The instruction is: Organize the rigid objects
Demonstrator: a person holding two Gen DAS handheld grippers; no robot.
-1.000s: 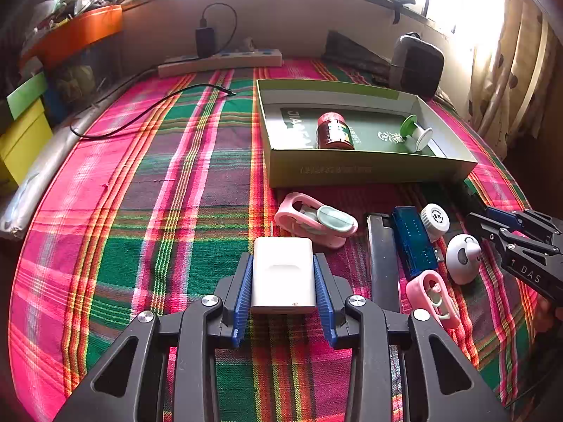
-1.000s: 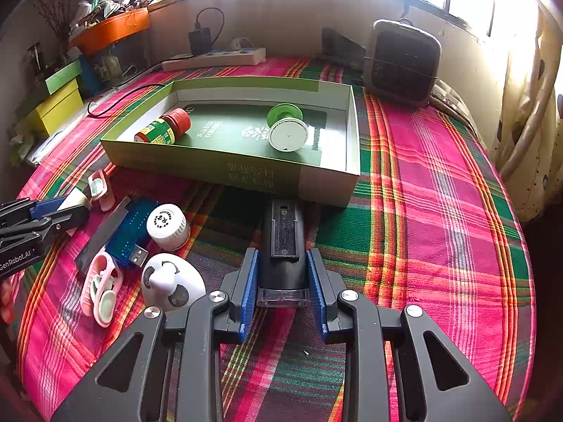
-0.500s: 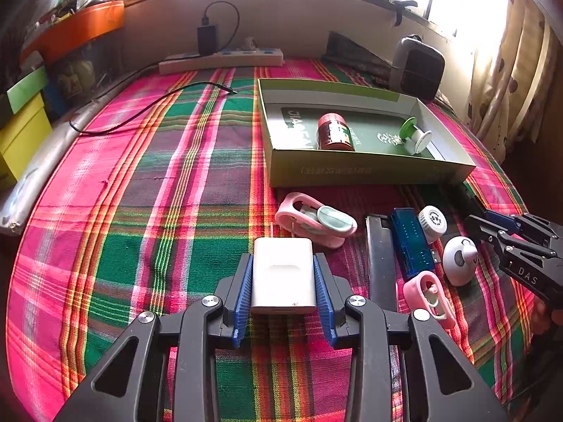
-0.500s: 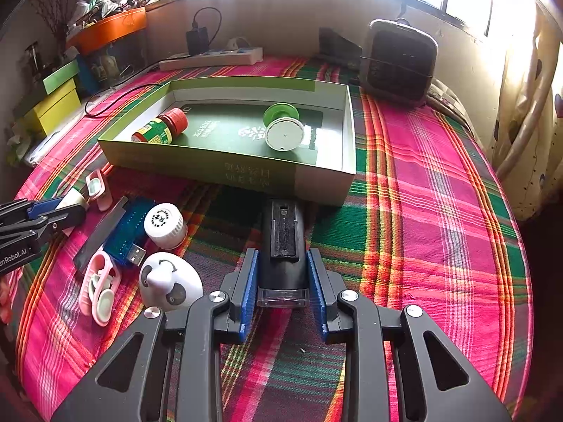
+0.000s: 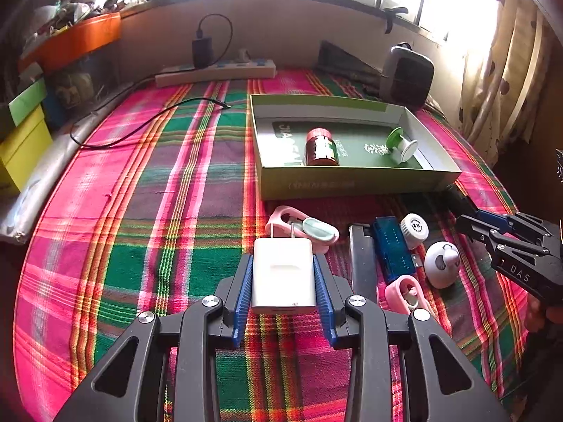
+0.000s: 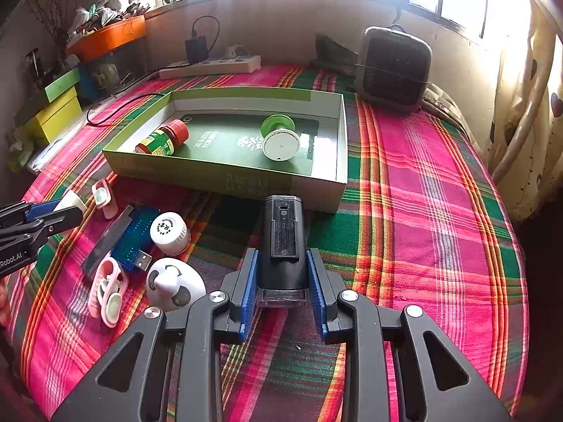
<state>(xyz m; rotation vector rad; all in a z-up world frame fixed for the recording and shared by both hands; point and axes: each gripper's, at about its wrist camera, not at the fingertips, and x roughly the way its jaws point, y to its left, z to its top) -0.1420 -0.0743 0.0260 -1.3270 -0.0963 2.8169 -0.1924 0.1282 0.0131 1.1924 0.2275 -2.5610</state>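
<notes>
**Both grippers gripping, items lifted near green box**

The left gripper (image 5: 283, 277) is clamping its blue pads (image 5: 244, 292) on a white plug-in charger (image 5: 283, 276), prongs pointing away. The right gripper (image 6: 283, 281) is pinching a black cylindrical device (image 6: 283, 242) (possibly a bike light; clear lens end toward the camera). Both are hovering over the plaid cloth (image 5: 140, 211). Just beyond, pink clips (image 5: 302, 228), a blue USB stick (image 5: 392, 246) and a white cap (image 5: 415, 227) are lying loose. The green box (image 6: 225, 176) is holding a red-capped bottle (image 6: 163, 139) and a green spool (image 6: 279, 135).
</notes>
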